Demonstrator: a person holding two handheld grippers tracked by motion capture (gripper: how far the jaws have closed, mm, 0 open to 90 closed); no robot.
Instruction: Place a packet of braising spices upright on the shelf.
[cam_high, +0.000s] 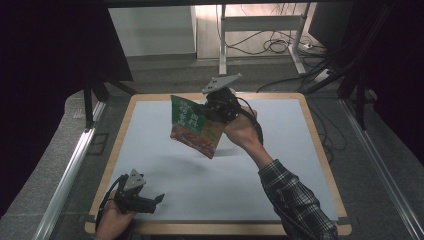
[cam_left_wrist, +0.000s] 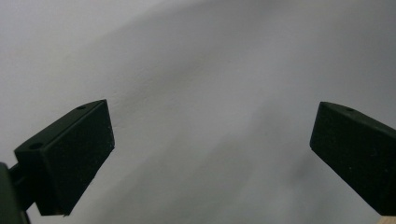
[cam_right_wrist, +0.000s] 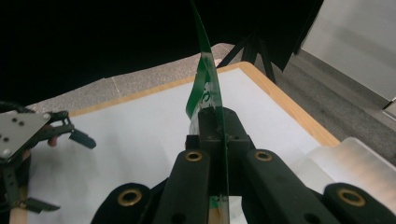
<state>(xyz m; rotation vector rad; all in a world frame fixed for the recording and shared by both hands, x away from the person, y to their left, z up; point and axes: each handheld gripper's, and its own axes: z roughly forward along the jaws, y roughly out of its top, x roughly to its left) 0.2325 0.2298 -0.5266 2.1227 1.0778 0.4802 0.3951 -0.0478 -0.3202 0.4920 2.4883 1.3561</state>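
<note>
Where the high view looks down on the table (cam_high: 150, 145), a flat snack packet (cam_high: 192, 126) hangs in the air above the pale mat's middle, pinched at its upper right edge by the right gripper (cam_high: 214, 111); packet face is green on top with large pale characters, too small to read, and red-orange below with a food picture. Contents cannot be told. The left gripper (cam_high: 152, 201) rests low near the table's near-left corner, jaws apart, nothing between them. Table has a light wooden rim; beyond it grey floor, cables, a white desk frame, dark curtains at both sides. A plaid sleeve (cam_high: 295, 200) comes in at bottom right. Left gripper view: both black pads stand wide apart over bare pale mat. Right gripper view: the jaws are clamped tight on the packet's thin green edge (cam_right_wrist: 205, 88), seen edge-on and upright; the left gripper (cam_right_wrist: 56, 135) lies farther off at left on the mat.
</note>
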